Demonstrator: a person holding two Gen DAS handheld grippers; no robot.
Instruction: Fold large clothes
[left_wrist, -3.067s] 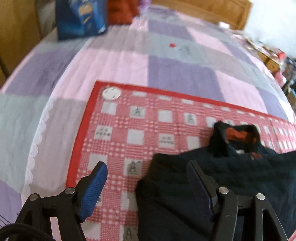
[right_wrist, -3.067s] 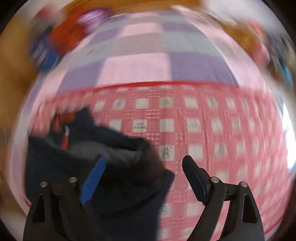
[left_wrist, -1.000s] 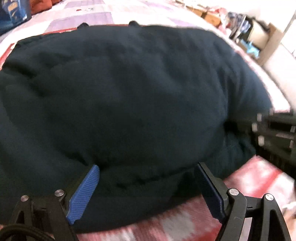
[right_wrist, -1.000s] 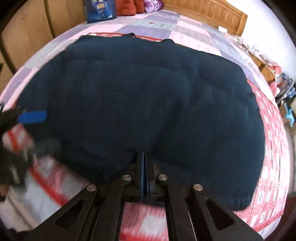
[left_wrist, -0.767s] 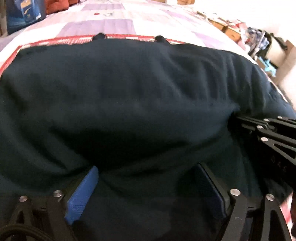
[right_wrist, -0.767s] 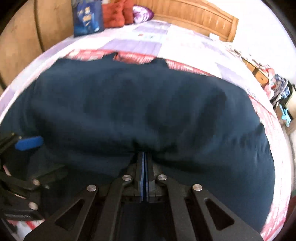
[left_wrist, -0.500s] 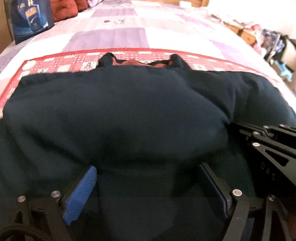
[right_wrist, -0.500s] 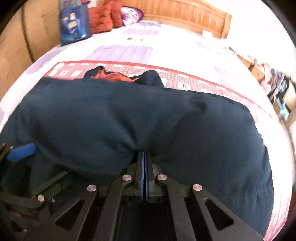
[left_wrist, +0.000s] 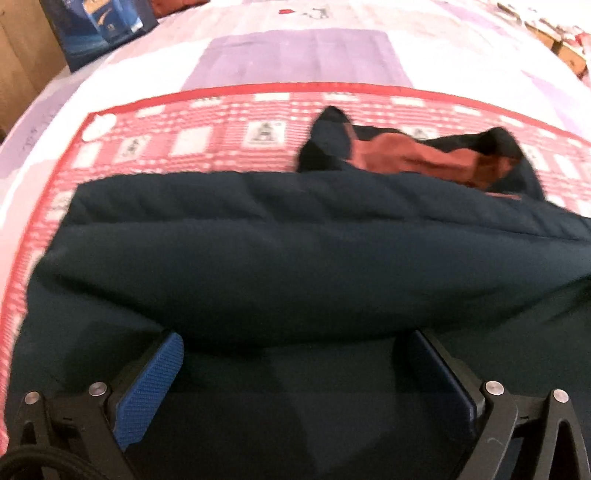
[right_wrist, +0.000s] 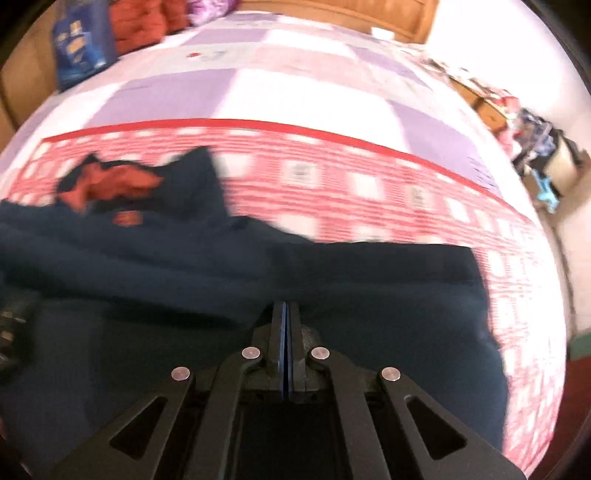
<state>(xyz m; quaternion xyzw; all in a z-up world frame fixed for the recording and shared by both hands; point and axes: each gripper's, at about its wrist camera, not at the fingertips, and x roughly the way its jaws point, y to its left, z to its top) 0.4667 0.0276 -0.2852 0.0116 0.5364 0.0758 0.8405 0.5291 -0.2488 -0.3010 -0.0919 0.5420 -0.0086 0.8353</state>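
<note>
A dark navy jacket (left_wrist: 295, 258) with a rust-orange collar lining (left_wrist: 406, 158) lies on a red checked mat (left_wrist: 184, 140). Its near part is folded over toward the collar. My left gripper (left_wrist: 293, 338) hangs low over the jacket. Its jaws are opening wide, the rolled fold lies across the fingertips, and the pads do not press on it. In the right wrist view my right gripper (right_wrist: 284, 306) is shut, its tips pinched into the jacket (right_wrist: 369, 288) just behind the fold. The collar lining (right_wrist: 110, 184) shows at the far left.
The mat (right_wrist: 369, 184) lies on a pink and purple patchwork bedspread (left_wrist: 295, 55). A blue bag (right_wrist: 77, 44) and red cushions (right_wrist: 144, 22) stand by the wooden headboard (right_wrist: 332, 11). Boxes and clutter (right_wrist: 535, 147) crowd the floor beyond the bed's right side.
Both grippers have travelled toward the collar, bringing the jacket's near edge over its body. The collar and the mat have come into view. The left jaws have spread wider.
</note>
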